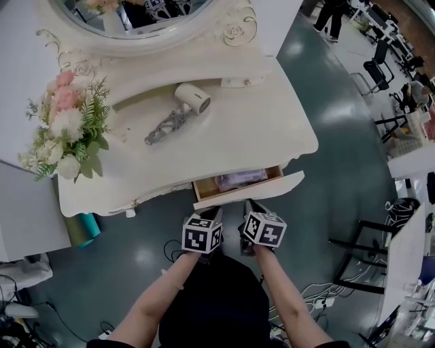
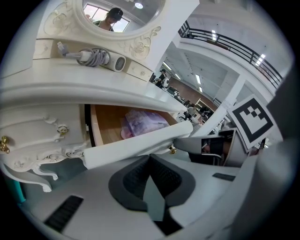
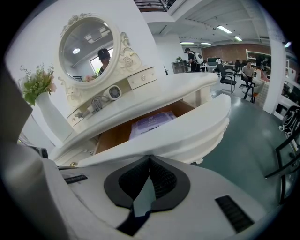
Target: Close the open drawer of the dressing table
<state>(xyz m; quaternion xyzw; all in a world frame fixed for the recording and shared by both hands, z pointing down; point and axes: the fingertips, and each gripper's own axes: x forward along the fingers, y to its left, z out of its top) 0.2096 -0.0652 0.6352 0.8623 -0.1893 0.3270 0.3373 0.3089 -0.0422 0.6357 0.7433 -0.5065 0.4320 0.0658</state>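
Note:
The white dressing table [image 1: 272, 129] has one drawer [image 1: 238, 182] pulled open at its front right, with a purple packet [image 1: 238, 179] inside. The curved white drawer front [image 1: 251, 192] faces me. My left gripper [image 1: 216, 211] is shut, tips just below the left half of the drawer front [image 2: 136, 143]. My right gripper [image 1: 249, 204] is also shut, tips at the middle of the drawer front [image 3: 187, 126]. Neither gripper holds anything. Both gripper views show the wooden drawer floor and the packet [image 2: 143, 123] [image 3: 152, 123] over the front's top edge. I cannot tell if the tips touch.
A white hair dryer [image 1: 180, 109] lies on the tabletop below the oval mirror [image 1: 136, 17]. A vase of pink and white flowers [image 1: 68, 126] stands at the left end. A teal bin [image 1: 85, 228] is on the floor at left, a black frame [image 1: 367, 258] at right.

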